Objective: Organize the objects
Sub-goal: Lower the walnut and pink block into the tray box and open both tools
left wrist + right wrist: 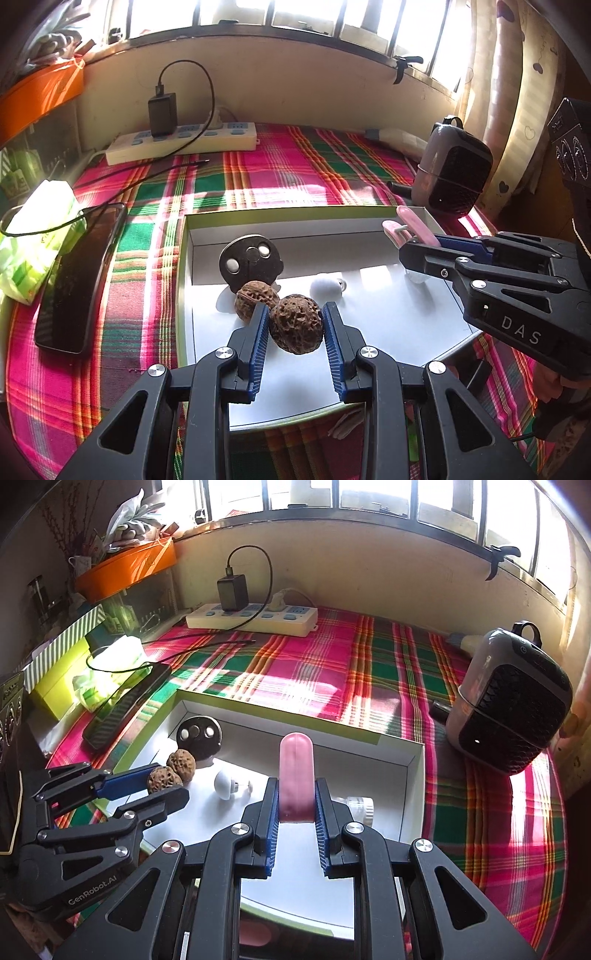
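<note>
Left gripper jaws clamped (half-spread), right gripper jaws apparently pinched tight

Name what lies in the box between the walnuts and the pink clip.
A small white knob-like piece on the box floor, between the walnuts and pink clip; clearest in the right wrist view.

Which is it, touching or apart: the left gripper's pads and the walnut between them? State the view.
Touching. In the left wrist view, both blue pads of the left gripper press the sides of the walnut, with no gap showing.
</note>
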Action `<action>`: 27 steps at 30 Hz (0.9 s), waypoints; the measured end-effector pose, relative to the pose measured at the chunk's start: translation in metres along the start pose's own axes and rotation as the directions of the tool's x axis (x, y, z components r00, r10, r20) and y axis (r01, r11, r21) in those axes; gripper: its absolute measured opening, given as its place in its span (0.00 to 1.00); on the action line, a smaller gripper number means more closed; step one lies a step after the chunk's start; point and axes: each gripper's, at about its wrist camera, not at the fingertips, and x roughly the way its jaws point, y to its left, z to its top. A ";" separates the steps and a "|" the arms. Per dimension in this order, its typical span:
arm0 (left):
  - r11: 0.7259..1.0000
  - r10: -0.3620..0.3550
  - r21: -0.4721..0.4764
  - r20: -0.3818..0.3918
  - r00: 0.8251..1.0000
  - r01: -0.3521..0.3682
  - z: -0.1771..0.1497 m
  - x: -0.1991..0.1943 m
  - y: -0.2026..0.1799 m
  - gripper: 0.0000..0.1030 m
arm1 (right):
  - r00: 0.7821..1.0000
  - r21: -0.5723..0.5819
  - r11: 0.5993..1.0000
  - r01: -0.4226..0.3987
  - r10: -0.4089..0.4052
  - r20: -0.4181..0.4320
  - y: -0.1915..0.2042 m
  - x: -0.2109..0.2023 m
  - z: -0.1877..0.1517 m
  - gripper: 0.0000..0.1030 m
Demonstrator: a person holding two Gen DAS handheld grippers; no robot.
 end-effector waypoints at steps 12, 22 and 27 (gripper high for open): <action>1.000 0.005 0.015 -0.018 1.000 -0.005 0.006 0.016 -0.002 0.27 | 0.998 -0.002 1.000 -0.010 0.010 -0.066 -0.001 0.030 0.010 0.18; 0.999 0.015 0.033 -0.026 1.000 -0.014 0.010 0.024 -0.004 0.27 | 0.996 -0.017 1.000 -0.002 0.000 -0.089 0.001 0.042 0.013 0.18; 0.999 0.019 0.036 -0.035 0.999 -0.018 0.009 0.027 -0.005 0.27 | 0.995 -0.013 1.000 -0.005 0.003 -0.100 0.000 0.046 0.013 0.18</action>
